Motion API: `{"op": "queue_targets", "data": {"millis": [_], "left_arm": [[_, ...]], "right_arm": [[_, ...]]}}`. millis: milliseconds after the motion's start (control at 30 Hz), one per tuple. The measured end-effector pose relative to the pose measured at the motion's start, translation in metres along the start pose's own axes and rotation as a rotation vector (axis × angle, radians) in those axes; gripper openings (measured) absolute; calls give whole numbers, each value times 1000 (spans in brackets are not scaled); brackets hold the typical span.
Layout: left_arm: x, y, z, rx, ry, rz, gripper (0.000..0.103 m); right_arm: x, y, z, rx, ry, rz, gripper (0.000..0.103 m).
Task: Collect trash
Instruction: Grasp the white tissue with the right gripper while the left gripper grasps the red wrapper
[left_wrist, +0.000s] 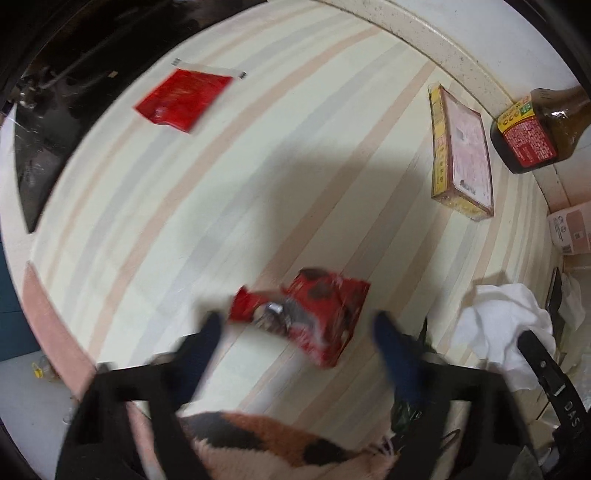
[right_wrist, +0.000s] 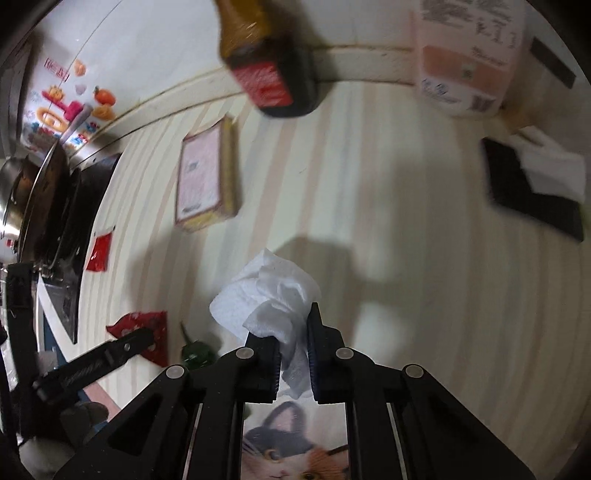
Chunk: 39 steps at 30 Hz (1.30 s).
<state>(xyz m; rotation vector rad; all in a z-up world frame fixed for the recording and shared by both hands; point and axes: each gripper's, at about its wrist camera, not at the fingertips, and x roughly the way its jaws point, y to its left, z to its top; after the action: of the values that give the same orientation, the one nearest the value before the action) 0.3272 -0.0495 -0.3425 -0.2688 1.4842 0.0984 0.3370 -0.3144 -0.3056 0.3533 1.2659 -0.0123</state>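
A crumpled red wrapper (left_wrist: 306, 317) lies on the striped counter (left_wrist: 258, 166). My left gripper (left_wrist: 297, 325) points down over it, one blurred finger on each side; no pad visibly presses on it. The right wrist view shows the same wrapper (right_wrist: 140, 325) under a left finger (right_wrist: 110, 356). My right gripper (right_wrist: 291, 332) is shut on a crumpled white tissue (right_wrist: 266, 302), which also shows at the right of the left wrist view (left_wrist: 495, 325). A flat red sachet (left_wrist: 181, 98) lies near the counter's far left edge.
A yellow-and-pink box (left_wrist: 461, 147), a dark sauce bottle (left_wrist: 532, 129) and a pink carton (left_wrist: 570, 229) stand along the wall. A black stovetop (left_wrist: 55, 92) with a pan (right_wrist: 33, 192) borders the counter. A black slab (right_wrist: 532, 192) lies at right. A green scrap (right_wrist: 195, 354) sits near the wrapper.
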Motion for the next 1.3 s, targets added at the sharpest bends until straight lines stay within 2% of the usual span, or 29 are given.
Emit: {"op": "queue_targets", "data": {"millis": [67,100,133,267,400,600,733,967,1133,1300], "left_arm": [[-2,-2,4,19,-26,-6,28],[-6,-5,5,42,-45,-2,9],[-8,-5,7,51,-53,1,5],[-26,0,9,69,-107,39,3],[-54,25,2,45,-169,59,3],[-98,89,-22,-46,-254,65,3],[-117,151,-62,-111,-307,71,3],[-157,261,-137,-273,-370,81,3],[-166,350,-207,-411,-383,110,3],[-154,440,-282,-563,-350,142,3]], "right_arm": [[-2,-4,3,10,-8,-12,12],[-5,-10,5,13,-12,-14,12],[-6,-11,5,13,-15,-18,11],[-16,-10,8,3,-33,-11,10],[-28,14,7,-38,-68,11,9],[-51,69,-1,-117,-104,86,8],[-67,120,-23,-189,-113,146,8],[-79,220,-104,-348,-61,229,8],[-70,298,-189,-477,19,282,8],[-49,369,-287,-598,109,320,8]]}}
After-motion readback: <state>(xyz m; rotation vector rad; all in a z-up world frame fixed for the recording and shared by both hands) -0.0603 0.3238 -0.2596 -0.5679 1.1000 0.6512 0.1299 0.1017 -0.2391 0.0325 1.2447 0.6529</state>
